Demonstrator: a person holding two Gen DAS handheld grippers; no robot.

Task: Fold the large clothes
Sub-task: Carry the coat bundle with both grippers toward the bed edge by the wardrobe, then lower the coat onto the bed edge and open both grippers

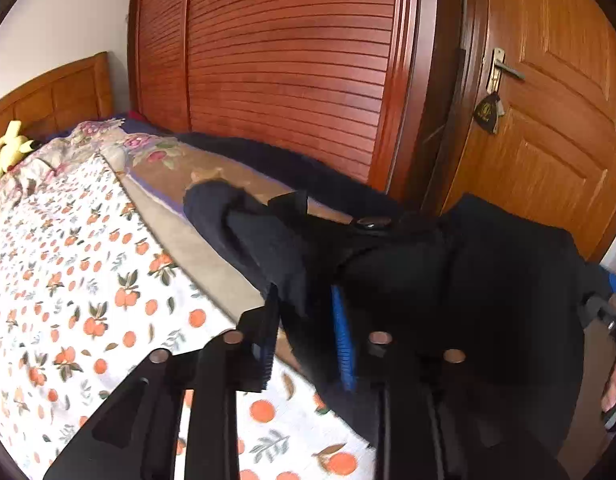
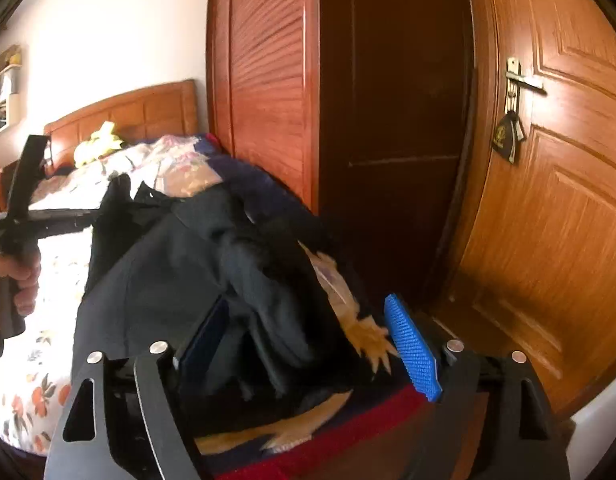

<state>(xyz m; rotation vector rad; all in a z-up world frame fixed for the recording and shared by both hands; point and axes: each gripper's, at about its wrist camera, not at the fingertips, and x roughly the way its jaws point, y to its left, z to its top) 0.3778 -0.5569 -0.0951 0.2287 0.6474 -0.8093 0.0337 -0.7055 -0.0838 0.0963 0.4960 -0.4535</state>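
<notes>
Blue ribbed pads (image 1: pixel 343 340) of the left gripper (image 1: pixel 306 340) parted, a fold of the large dark navy cloth garment (image 1: pixel 467 280) hanging loose between them, pressed by neither. Wider apart on the right gripper (image 2: pixel 311 340), slack cloth heaped in the gap, gripped by nothing. Probably a fold being let down, both tools brought close over one bundle.

Garment bunched at lower centre of both views, draped over the near edge of the bed, resting on a tan and purple patterned blanket (image 2: pixel 347 312) beside the white orange-fruit-print sheet (image 1: pixel 88 280). At left in the right wrist view, a bare hand (image 2: pixel 16 280) around the left tool's handle.

Counted: one garment, two grippers, four pads, one yellow plush toy (image 1: pixel 8 148) at the headboard, two red-brown louvred wardrobe panels (image 1: pixel 288 60), one orange-brown wooden door (image 1: pixel 547 140).
</notes>
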